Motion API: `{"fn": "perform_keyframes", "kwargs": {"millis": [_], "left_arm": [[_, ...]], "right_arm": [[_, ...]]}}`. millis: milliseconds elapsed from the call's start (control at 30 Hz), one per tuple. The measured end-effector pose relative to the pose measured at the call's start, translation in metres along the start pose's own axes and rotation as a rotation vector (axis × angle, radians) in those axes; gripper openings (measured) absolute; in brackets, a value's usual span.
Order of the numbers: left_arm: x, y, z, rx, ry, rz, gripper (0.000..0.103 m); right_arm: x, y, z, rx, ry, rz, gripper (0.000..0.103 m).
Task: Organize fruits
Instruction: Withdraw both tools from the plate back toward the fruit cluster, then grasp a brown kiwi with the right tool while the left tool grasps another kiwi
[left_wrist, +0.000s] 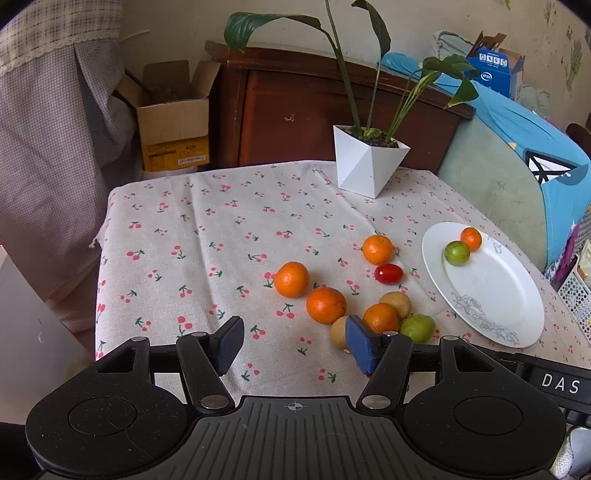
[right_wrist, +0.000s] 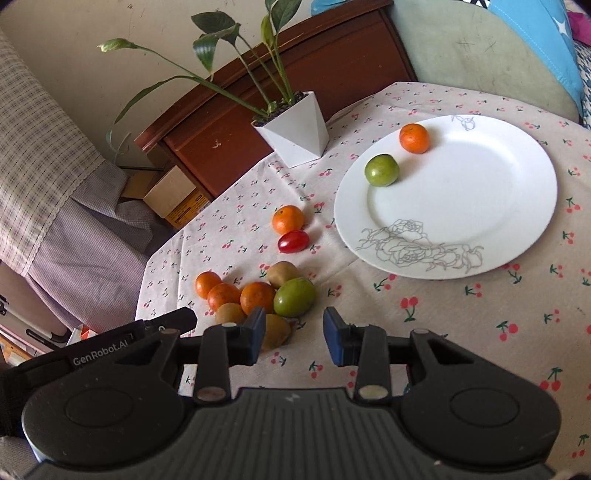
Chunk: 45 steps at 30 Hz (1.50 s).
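A white plate (left_wrist: 491, 295) (right_wrist: 480, 206) holds one orange (left_wrist: 471, 238) (right_wrist: 414, 138) and one green fruit (left_wrist: 457, 253) (right_wrist: 382, 170). Loose on the cherry-print cloth lie several oranges (left_wrist: 291, 279) (right_wrist: 288, 219), a red tomato (left_wrist: 388, 273) (right_wrist: 293, 241), tan fruits (left_wrist: 396, 303) (right_wrist: 282, 273) and a green fruit (left_wrist: 417, 327) (right_wrist: 294, 297). My left gripper (left_wrist: 293, 341) is open and empty, just in front of the pile. My right gripper (right_wrist: 294, 334) is open and empty, just in front of the green fruit; a tan fruit (right_wrist: 275, 331) lies by its left finger.
A white angular pot with a leafy plant (left_wrist: 365, 162) (right_wrist: 295, 129) stands at the back of the table. A dark wooden cabinet (left_wrist: 295, 110) and a cardboard box (left_wrist: 173, 122) are behind. A cushioned chair with blue cloth (left_wrist: 517, 155) is to the right.
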<state>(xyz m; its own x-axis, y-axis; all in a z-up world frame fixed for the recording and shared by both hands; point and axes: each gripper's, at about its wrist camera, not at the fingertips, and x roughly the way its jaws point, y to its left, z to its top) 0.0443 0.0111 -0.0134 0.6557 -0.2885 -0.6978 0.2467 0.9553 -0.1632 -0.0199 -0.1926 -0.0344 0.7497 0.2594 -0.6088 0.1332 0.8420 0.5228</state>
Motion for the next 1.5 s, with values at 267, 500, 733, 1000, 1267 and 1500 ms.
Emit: {"fn": "perform_keyframes", "kwargs": {"millis": [267,500,733,1000,1267,1500], "left_arm": [[0.002,0.008,-0.004,-0.012,0.003,0.000,0.058],[0.004,0.007,-0.007,-0.010,-0.002,-0.032,0.055],[0.009,0.002,-0.010,-0.003,0.001,-0.060,0.051],[0.016,-0.004,-0.010,-0.020,0.013,-0.087,0.049],[0.028,-0.019,-0.012,-0.004,0.026,-0.104,0.044],[0.032,-0.018,-0.011,-0.031,0.026,-0.116,0.035]], "right_arm": [[0.017,0.007,-0.008,-0.027,0.030,-0.008,0.036],[0.025,0.014,-0.012,-0.064,0.016,-0.007,0.036],[0.025,0.014,-0.014,-0.070,0.011,0.007,0.027],[0.011,0.004,-0.008,-0.046,-0.006,-0.036,0.027],[0.009,-0.007,-0.007,-0.009,-0.009,-0.069,0.027],[0.010,-0.007,-0.008,-0.008,-0.008,-0.066,0.028]]}}
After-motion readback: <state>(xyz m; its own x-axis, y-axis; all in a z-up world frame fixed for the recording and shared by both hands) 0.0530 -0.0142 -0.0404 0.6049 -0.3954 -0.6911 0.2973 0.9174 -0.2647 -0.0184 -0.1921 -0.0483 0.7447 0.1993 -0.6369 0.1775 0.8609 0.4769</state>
